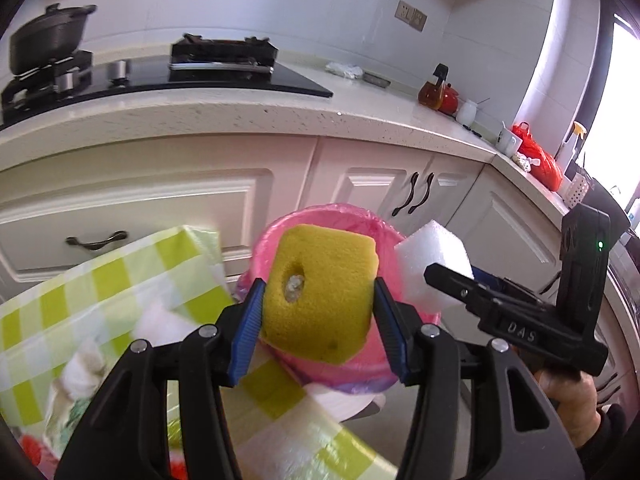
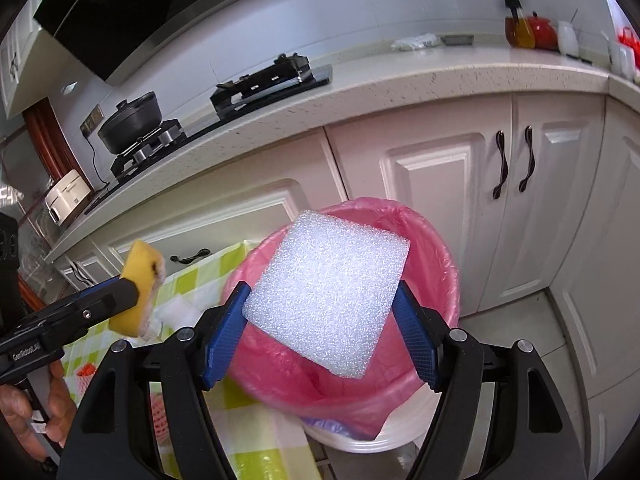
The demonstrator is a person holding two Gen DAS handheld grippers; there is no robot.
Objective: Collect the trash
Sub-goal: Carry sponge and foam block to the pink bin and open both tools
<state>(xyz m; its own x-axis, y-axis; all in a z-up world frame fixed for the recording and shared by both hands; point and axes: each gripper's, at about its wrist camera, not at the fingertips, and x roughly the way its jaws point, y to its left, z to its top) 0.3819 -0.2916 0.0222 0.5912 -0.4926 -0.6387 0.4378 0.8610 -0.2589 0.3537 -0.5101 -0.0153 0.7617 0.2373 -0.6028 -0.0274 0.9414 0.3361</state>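
Left tool grips the yellow sponge; right tool grips the white foam block. Both hang above the pink-lined bin. Remaining: release both.

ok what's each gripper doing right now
left gripper: closed on the yellow sponge
right gripper: closed on the white foam block

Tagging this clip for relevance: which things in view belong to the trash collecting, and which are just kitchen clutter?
Part of the job:
- yellow sponge block with a hole, clamped in the left gripper
- white foam block, clamped in the right gripper
- white bin with a pink liner bag

Just lying about:
- black lidded pot on the stove
- red kettle
- red plastic bag
- green checked tablecloth
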